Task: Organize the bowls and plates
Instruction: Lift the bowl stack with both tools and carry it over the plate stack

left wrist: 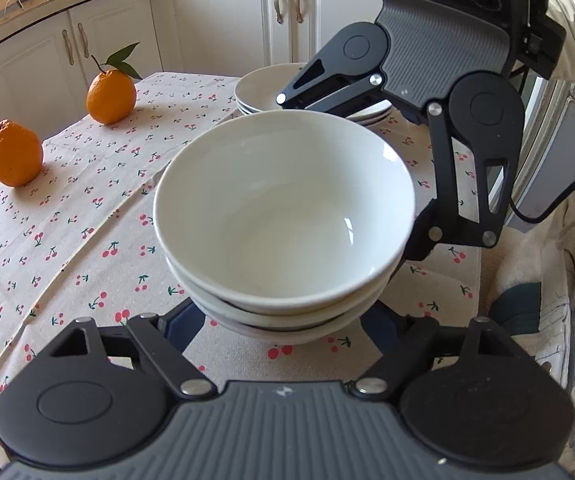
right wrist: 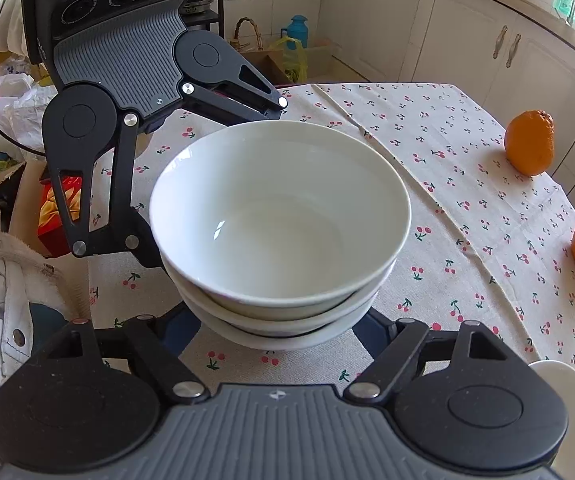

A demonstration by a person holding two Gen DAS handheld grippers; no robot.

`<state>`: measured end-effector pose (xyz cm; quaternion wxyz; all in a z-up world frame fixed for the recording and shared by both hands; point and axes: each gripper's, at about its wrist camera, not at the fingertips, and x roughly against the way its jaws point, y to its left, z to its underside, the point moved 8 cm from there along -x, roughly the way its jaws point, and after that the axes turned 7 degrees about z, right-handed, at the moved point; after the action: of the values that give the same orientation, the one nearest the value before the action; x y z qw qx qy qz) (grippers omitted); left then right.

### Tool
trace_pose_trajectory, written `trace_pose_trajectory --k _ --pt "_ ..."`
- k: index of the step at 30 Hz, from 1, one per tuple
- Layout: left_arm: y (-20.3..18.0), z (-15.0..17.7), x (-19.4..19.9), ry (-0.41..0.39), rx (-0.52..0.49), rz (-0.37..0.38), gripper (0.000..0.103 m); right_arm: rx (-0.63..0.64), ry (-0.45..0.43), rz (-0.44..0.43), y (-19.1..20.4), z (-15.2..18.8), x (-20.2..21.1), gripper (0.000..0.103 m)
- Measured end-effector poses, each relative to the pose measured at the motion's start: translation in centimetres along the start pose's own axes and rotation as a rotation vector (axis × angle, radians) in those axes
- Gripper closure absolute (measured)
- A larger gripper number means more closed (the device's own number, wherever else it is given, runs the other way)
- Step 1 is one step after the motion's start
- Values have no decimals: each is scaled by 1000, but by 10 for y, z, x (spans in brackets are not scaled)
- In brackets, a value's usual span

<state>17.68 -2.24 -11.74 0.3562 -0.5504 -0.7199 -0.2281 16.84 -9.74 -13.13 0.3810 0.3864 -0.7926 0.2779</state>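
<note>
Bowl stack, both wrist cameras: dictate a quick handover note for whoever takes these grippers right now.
Left gripper: spread wide around the base of the stack of three white ceramic bowls; contact unclear.
Right gripper: the same, from the opposite side.
Stack of white plates: behind the bowls on the cherry-print tablecloth.
Done: bowls nested, plates stacked.
Left: probably placing the bowl stack.

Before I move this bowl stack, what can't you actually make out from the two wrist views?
- Fingertips of both the left hand-held gripper and the right hand-held gripper: hidden under the bowl stack in both views, so the grip is unconfirmed.
- Bowl count: lower rims overlap; three at least.
- Plate stack: partly covered by the right hand-held gripper in the left view, cut off at the edge in the right view.
</note>
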Motion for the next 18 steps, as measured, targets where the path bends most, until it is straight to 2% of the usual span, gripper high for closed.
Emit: trace_pose_trajectory --k 18 --pt "-2 0 0 -6 -1 7 19 -9 8 -6 -1 -1 -2 18"
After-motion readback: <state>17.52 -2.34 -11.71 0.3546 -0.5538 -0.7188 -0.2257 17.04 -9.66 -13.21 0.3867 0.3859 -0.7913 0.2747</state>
